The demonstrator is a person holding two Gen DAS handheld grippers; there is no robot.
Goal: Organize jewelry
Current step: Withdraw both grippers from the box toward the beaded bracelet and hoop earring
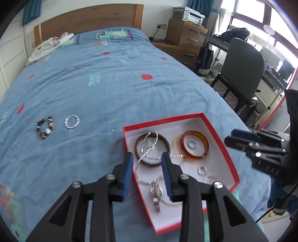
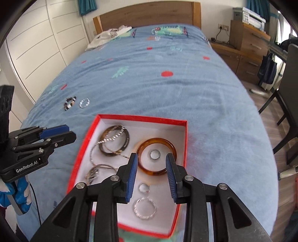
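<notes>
A red box (image 1: 212,128) (image 2: 141,117) with a white lining lies on the blue bedspread. Inside it are a dark bangle (image 1: 166,142) (image 2: 127,140), an amber bangle (image 1: 204,140) (image 2: 158,141) with a small ring (image 1: 191,144) (image 2: 155,154) in its middle, silver chains (image 1: 149,147) (image 2: 94,151) and more rings (image 2: 145,207). My left gripper (image 1: 147,163) hangs above the box's left part, open and empty. My right gripper (image 2: 151,163) hovers over the amber bangle, open and empty. A beaded bracelet (image 1: 45,127) (image 2: 69,102) and a silver bracelet (image 1: 72,122) (image 2: 84,103) lie on the bedspread to the left.
The bed (image 1: 111,83) stretches far back to a wooden headboard (image 2: 149,13); white clothes (image 1: 50,46) lie near it. A chair (image 1: 242,70), drawers (image 1: 186,35) and a desk stand to the right. White wardrobe doors (image 2: 37,37) line the left wall.
</notes>
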